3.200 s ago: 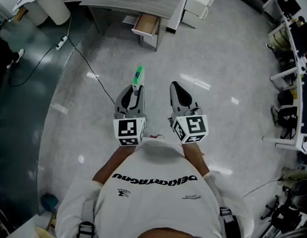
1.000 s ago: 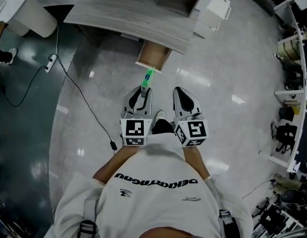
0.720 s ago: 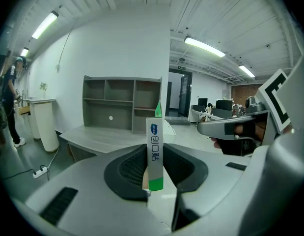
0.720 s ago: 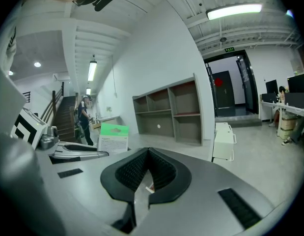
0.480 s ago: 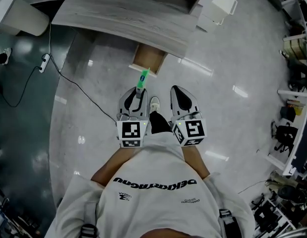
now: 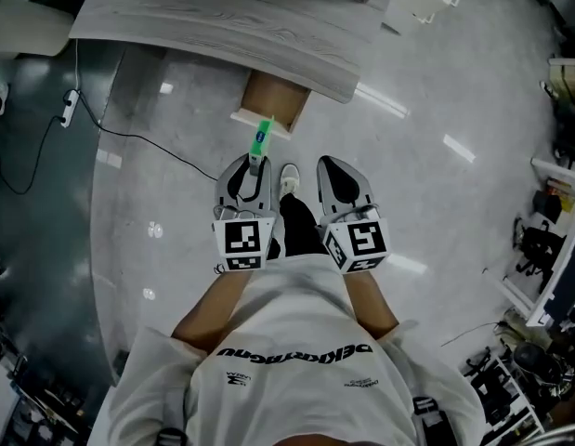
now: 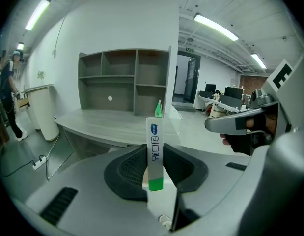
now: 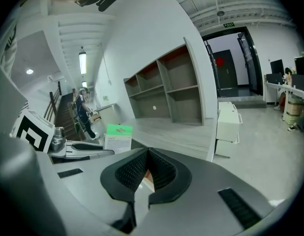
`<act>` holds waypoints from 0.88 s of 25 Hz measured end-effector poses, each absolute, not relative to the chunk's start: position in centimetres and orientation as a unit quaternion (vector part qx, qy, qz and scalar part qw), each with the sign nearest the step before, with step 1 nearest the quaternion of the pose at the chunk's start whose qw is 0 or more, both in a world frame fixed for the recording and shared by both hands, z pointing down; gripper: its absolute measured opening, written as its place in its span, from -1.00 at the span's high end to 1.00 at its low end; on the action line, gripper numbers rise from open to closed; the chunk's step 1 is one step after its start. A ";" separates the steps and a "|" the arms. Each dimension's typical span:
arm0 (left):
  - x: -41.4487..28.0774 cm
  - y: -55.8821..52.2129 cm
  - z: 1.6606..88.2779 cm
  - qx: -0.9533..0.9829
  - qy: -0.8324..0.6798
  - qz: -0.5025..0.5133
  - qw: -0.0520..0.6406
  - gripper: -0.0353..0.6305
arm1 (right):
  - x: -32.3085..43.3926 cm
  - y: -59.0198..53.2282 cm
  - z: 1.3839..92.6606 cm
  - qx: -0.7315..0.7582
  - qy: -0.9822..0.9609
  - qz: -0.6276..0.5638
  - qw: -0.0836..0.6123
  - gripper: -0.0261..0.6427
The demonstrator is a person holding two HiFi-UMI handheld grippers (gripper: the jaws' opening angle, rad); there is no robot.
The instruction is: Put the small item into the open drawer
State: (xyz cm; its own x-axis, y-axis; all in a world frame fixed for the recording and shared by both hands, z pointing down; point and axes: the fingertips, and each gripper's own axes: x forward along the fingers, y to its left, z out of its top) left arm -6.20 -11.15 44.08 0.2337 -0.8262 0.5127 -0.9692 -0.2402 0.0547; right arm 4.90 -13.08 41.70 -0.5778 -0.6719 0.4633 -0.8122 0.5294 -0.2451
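Across the top of the head view ran a grey wood-grain desk point(image 6: 222, 26), and in the left gripper view an open shelf unit point(image 7: 124, 80) stood on it. Under the desk's front edge, in the upper centre of the frame, a drawer point(image 6: 273, 96) was pulled out toward the person, showing its brown inside and pale front; whether anything lay in it could not be told.

At the centre of the frame the left gripper point(image 6: 252, 173) had its jaws closed on a small box point(image 6: 260, 140). Just to its right, the right gripper point(image 6: 335, 182) had its jaws drawn together with nothing between the pads.

The box point(image 7: 154, 151) was slim and white, with a green band at each end and a blue oval mark above dark lettering on its narrow face. It stuck out past the jaw tips, its far green end reaching the drawer's front edge in the head view.
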 end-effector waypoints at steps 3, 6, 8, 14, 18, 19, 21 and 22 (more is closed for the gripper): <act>-6.0 -11.8 46.4 0.761 -0.585 0.205 0.192 0.58 | 4.7 -13.6 43.6 0.428 -0.858 0.229 0.167 0.83; -5.9 -12.1 48.3 0.759 -0.582 0.213 0.198 0.58 | 4.5 -13.8 45.3 0.426 -0.855 0.238 0.173 0.83; -5.8 -12.4 49.5 0.757 -0.581 0.216 0.205 0.58 | 4.5 -13.9 46.5 0.424 -0.853 0.247 0.177 0.84; -6.1 -13.8 53.3 0.756 -0.577 0.235 0.201 0.58 | 4.1 -14.1 49.5 0.424 -0.849 0.254 0.187 0.83; -6.6 -15.1 55.9 0.756 -0.571 0.245 0.206 0.58 | 3.9 -14.3 51.1 0.426 -0.845 0.262 0.188 0.83; -6.6 -15.3 56.6 0.756 -0.569 0.247 0.209 0.58 | 4.0 -14.3 51.6 0.426 -0.844 0.266 0.188 0.83; -6.4 -15.6 57.8 0.758 -0.563 0.252 0.212 0.58 | 4.2 -14.3 52.4 0.428 -0.841 0.272 0.187 0.83; -6.3 -15.7 58.3 0.760 -0.560 0.255 0.210 0.58 | 4.2 -14.4 52.7 0.429 -0.840 0.273 0.187 0.83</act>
